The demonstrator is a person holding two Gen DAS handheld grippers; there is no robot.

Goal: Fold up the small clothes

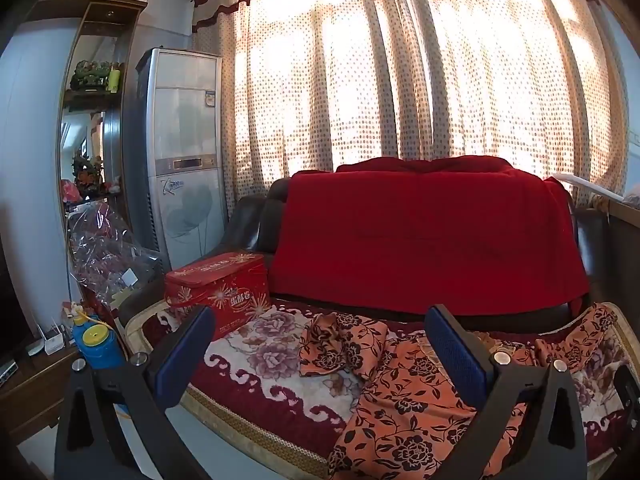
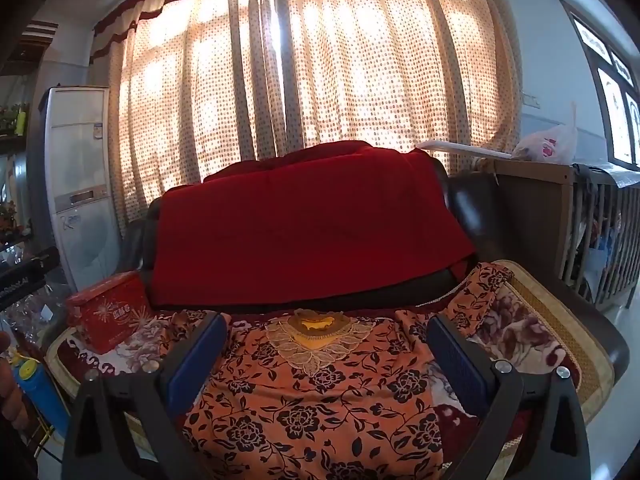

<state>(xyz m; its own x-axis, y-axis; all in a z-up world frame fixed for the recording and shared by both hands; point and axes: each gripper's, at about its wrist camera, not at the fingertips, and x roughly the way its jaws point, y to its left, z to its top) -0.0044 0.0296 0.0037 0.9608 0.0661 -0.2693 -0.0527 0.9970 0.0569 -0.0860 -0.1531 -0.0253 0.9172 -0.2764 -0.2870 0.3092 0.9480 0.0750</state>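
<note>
An orange top with a black flower print (image 1: 404,400) lies spread flat on the sofa seat, its sleeve (image 1: 332,344) bunched to the left. In the right wrist view the top (image 2: 312,408) shows its cream lace collar (image 2: 316,340) facing the sofa back. My left gripper (image 1: 320,328) is open and empty, held above the top's left part. My right gripper (image 2: 326,332) is open and empty, held above the top's middle.
A flowered blanket (image 1: 256,352) covers the seat. A red gift box (image 1: 220,292) stands at the seat's left end. A red throw (image 2: 304,224) drapes the sofa back. A blue bottle (image 1: 98,344) and an air conditioner (image 1: 184,152) stand left. A wooden rack (image 2: 592,236) stands right.
</note>
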